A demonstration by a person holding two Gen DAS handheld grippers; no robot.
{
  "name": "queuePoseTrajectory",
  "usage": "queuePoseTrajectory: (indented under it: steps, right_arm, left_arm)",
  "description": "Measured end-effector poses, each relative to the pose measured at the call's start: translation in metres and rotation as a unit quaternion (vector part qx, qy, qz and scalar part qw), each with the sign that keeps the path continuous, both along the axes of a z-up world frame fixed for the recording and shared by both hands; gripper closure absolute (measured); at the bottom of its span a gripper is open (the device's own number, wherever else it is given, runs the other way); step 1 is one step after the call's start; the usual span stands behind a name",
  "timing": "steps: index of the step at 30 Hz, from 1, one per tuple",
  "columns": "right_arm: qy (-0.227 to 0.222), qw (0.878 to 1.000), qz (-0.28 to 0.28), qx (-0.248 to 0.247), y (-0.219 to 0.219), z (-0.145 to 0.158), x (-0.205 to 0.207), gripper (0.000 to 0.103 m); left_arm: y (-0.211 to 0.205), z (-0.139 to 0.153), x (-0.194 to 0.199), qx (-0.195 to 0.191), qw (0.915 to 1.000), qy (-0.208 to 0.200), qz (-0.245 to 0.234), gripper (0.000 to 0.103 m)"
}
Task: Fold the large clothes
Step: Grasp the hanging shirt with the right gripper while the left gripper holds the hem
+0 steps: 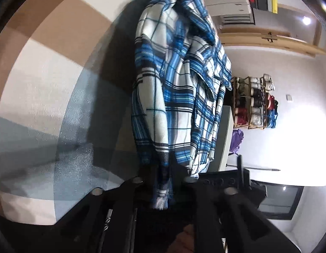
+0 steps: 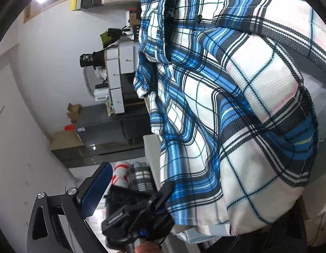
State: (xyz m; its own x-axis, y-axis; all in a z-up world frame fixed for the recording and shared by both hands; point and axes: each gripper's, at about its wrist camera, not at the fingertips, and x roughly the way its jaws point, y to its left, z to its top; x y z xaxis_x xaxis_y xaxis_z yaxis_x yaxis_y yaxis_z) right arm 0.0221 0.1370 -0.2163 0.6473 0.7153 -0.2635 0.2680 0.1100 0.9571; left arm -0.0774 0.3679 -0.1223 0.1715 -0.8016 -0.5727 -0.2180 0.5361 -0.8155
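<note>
My left gripper (image 1: 163, 181) pinching shirt (image 1: 179, 80) edge, cloth strip between jaws, rest of shirt stretching ahead of it over checked surface (image 1: 47, 63). My right gripper (image 2: 133, 181) spread wide, holding nothing; shirt just beside its far finger. Step, I judge: regrasp before fold. Next: right needs free edge, then close.

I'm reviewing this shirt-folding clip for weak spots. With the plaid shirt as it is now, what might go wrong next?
1. The left gripper has only a narrow strip of the blue plaid shirt between its fingers; the hem could slip out.
2. The right gripper is wide open and holds no cloth, so the shirt may sag or bunch on that side.
3. The other gripper sits close in front of the right one; closing now might knock it.
</note>
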Motion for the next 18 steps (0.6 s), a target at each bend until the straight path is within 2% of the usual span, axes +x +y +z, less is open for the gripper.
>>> queuePoseTrajectory:
  steps: [1,2,5,7,14,15,16,17,18]
  right_arm:
    - [-0.003,1.0,0.001,0.002,-0.002,0.0,-0.001,0.0]
    - [-0.005,1.0,0.003,0.004,-0.005,0.005,-0.006,0.0]
    - [-0.008,1.0,0.01,0.011,-0.009,0.007,-0.017,0.0]
    - [-0.011,1.0,0.013,0.017,-0.01,0.008,-0.018,0.0]
    - [-0.03,0.999,0.025,0.027,-0.013,0.014,-0.023,0.0]
    - [-0.036,0.999,0.028,0.025,-0.014,0.017,-0.022,0.0]
    - [-0.041,0.998,0.031,0.021,-0.014,0.02,-0.023,0.001]
    - [-0.047,0.998,0.034,0.016,-0.015,0.022,-0.023,0.001]
    - [-0.049,0.998,0.035,0.014,-0.016,0.024,-0.023,0.001]
  left_arm:
    - [0.002,-0.002,-0.002,0.012,0.9999,0.005,0.011,0.041]
    - [0.006,-0.003,-0.003,0.014,0.9997,0.008,0.02,0.03]
    - [0.011,-0.008,-0.005,0.015,0.9991,0.015,0.037,0.027]
    - [0.013,-0.009,-0.006,0.001,0.9988,0.013,0.047,0.021]
    - [-0.001,-0.006,-0.005,0.01,0.9994,-0.004,0.031,0.021]
    - [-0.002,-0.008,-0.005,0.0,0.9995,-0.005,0.032,0.028]
    - [-0.003,-0.011,-0.004,-0.012,0.9992,-0.007,0.038,0.067]
    - [-0.008,-0.016,-0.001,-0.024,0.9994,-0.005,0.023,0.091]
    - [-0.012,-0.02,0.001,-0.027,0.9996,-0.003,0.01,0.103]
